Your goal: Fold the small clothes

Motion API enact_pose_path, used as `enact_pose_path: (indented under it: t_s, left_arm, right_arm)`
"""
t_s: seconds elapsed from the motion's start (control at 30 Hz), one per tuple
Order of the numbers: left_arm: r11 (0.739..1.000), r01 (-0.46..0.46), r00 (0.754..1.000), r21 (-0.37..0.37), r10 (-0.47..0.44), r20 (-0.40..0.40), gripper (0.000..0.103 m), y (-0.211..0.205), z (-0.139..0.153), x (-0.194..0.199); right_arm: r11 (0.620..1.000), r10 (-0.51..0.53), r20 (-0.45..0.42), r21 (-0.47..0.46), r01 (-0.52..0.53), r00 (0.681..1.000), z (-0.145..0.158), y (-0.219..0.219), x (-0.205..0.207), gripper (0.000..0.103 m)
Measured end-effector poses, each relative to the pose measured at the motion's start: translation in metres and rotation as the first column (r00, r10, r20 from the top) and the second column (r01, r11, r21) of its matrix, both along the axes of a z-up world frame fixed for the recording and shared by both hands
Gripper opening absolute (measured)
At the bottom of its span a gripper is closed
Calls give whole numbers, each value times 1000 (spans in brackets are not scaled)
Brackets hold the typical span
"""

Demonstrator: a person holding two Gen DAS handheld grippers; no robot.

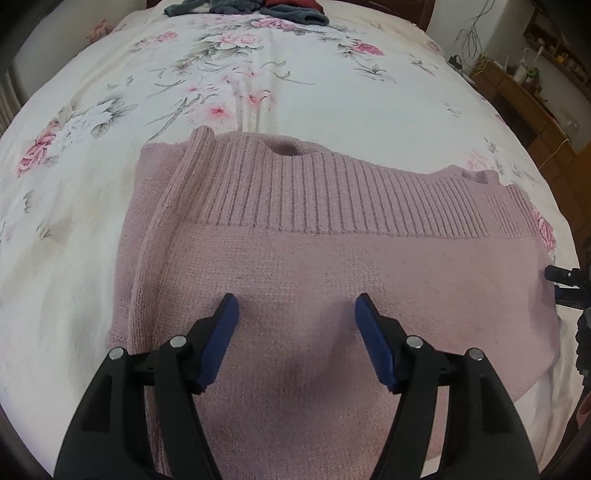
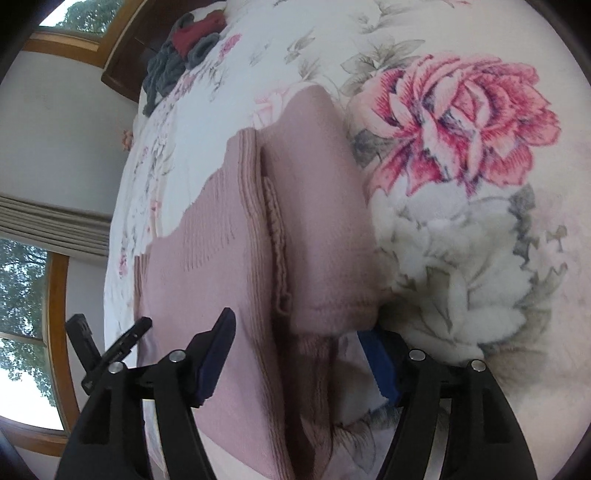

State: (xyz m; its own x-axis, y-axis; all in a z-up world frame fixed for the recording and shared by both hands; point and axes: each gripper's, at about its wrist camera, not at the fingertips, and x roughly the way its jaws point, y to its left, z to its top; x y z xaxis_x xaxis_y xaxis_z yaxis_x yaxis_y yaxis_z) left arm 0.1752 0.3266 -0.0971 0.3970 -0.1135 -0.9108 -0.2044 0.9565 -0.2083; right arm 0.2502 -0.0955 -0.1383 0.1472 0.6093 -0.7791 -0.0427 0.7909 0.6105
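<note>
**Knitwear half-folded on floral bed as two grippers stand ready**

Sweater (image 1: 332, 266), a dusty-pink knit, lies partly folded on a flower-printed bedspread (image 1: 92, 192), filling the middle of the left wrist view from about 9 o'clock round to 3 o'clock. Its ribbed band (image 1: 332, 199) runs across the far edge at 12 o'clock, and a folded-in strip, apparently a sleeve, lies along the 9 o'clock side. The left gripper (image 1: 296, 306) hovers over the plain knit body with its blue pads spread wide and nothing between them. The right gripper (image 2: 297, 325) is likewise spread apart, straddling the near end of the stacked layers; its right pad sits partly tucked behind the folded edge at 3 o'clock, though no cloth is pinched. In the right wrist view the sweater (image 2: 258, 229) shows several layers, with a thick seam between them running toward 12 o'clock. A pile of dark clothes (image 1: 251, 9) waits at the far end of the bed, well apart.

The knit looks soft, thick and limp, likely light for its bulk and prone to sag or stretch if lifted by one point. It should grip well rather than slip. The firmer places to take hold appear to be the ribbed band and the folded edges, with both grippers pinching all layers together so the stack does not slide open.
</note>
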Motion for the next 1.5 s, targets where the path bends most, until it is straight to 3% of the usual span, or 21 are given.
enact_pose_path:
  t_s: [0.13,0.23,0.4,0.57,0.83,0.97,1.13,1.23,1.33,1.5]
  left_arm:
    - [1000,5,1000,9,-5,2,66,0,-1,-1]
    - [1000,5,1000,10,-5,4,66,1,-2,-1]
    - [1000,6,1000,5,-6,3,66,2,-4,-1]
    - [1000,11,1000,1,-11,7,66,4,-6,-1]
    - [1000,9,1000,-2,-9,6,66,4,-6,-3]
    - [999,-6,1000,-41,7,9,66,9,4,-8]
    - [998,5,999,-64,-2,47,66,12,23,-22]
    - [996,4,998,-84,1,60,66,17,30,-28]
    - [995,-7,997,-104,14,73,66,24,36,-32]
    - [988,-37,995,-151,50,82,66,38,39,-37]
  right_arm:
    - [999,46,42,-13,-46,998,12,16,2,46]
    - [994,100,79,-50,-96,992,19,30,3,46]
    - [994,86,11,-69,-85,996,-2,34,12,47]
    - [996,69,12,-54,-68,998,-9,33,10,38]
    - [997,46,-1,-54,-46,999,-11,26,6,32]
    - [998,27,-4,-64,-27,1000,2,29,6,26]
    - [983,116,112,-153,-98,987,57,68,3,24]
    - [954,212,165,-249,-167,963,83,112,-1,24]
    - [920,303,203,-315,-231,931,99,156,-8,24]
    - [856,428,203,-403,-323,881,96,218,-22,24]
